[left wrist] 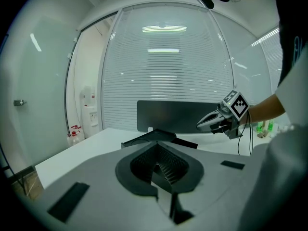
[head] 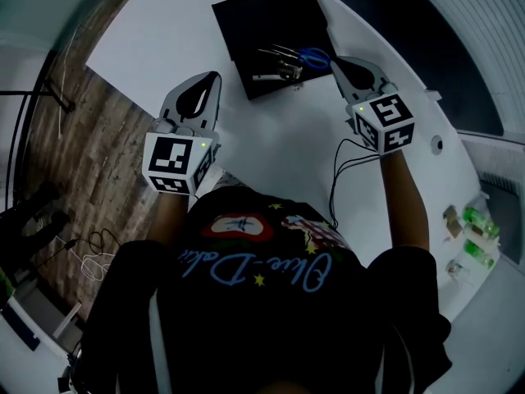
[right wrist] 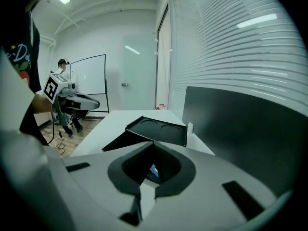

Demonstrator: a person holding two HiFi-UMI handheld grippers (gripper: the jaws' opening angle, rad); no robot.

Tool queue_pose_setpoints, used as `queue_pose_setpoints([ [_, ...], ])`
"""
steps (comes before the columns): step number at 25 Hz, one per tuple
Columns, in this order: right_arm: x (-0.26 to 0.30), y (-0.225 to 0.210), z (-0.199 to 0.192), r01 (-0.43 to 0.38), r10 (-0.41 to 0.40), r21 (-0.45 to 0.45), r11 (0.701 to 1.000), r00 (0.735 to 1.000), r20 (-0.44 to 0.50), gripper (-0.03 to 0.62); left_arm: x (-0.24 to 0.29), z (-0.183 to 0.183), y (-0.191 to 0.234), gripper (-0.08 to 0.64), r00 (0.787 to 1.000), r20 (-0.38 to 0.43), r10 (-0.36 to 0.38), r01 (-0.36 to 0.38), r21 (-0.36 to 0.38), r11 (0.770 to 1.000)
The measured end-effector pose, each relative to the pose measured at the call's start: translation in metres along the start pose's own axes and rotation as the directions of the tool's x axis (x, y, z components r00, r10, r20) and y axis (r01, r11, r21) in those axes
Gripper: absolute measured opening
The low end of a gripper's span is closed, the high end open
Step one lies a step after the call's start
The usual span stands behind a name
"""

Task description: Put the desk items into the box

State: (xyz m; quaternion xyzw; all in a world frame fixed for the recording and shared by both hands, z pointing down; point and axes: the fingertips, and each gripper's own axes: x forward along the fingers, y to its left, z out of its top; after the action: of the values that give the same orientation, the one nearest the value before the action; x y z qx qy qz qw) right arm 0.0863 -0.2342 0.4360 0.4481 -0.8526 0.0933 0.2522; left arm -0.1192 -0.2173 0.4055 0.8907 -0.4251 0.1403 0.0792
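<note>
Person's dark shirt [head: 246, 318] nearest; left gripper [head: 215, 76], jaws closed and empty, over near desk [head: 279, 146]; right gripper [head: 335, 60], likewise closed, beside scissors [head: 314, 56] lying in far box [head: 262, 15]; careless tip could hook them out.

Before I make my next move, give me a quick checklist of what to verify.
1. Box open on the table: ok.
2. Scissors inside the box: ok.
3. Left hand-held gripper jaws together, nothing between them: ok.
4. Right hand-held gripper jaws together at the box's right edge: ok.
5. Everything packed: cannot tell; small green things lie outside the box, far right.
</note>
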Motion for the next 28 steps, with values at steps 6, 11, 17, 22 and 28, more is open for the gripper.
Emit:
queue_pose_setpoints([
  [6, -0.022, 0.002, 0.007, 0.046, -0.048, 0.031, 0.998, 0.998, 0.052, 0.008, -0.004, 0.006, -0.009, 0.008, 1.000, 0.019, -0.011, 0.011, 0.011, 1.000],
  [11, -0.035, 0.005, 0.008, 0.064, -0.072, 0.089, 0.994, 0.993, 0.090, 0.008, -0.006, 0.011, -0.016, 0.008, 0.999, 0.030, -0.024, 0.024, 0.023, 0.999],
  [17, -0.053, 0.012, 0.016, 0.068, -0.083, 0.113, 0.991, 0.987, 0.137, 0.008, -0.009, 0.014, -0.026, 0.008, 0.999, 0.036, -0.041, 0.040, 0.033, 0.999],
  [22, -0.067, 0.016, 0.024, 0.072, -0.095, 0.134, 0.988, 0.980, 0.177, 0.008, -0.010, 0.016, -0.035, 0.008, 0.998, 0.039, -0.058, 0.057, 0.043, 0.997],
  [28, -0.083, 0.021, 0.030, 0.079, -0.109, 0.144, 0.986, 0.971, 0.211, 0.008, -0.010, 0.020, -0.044, 0.008, 0.996, 0.046, -0.079, 0.076, 0.056, 0.996],
])
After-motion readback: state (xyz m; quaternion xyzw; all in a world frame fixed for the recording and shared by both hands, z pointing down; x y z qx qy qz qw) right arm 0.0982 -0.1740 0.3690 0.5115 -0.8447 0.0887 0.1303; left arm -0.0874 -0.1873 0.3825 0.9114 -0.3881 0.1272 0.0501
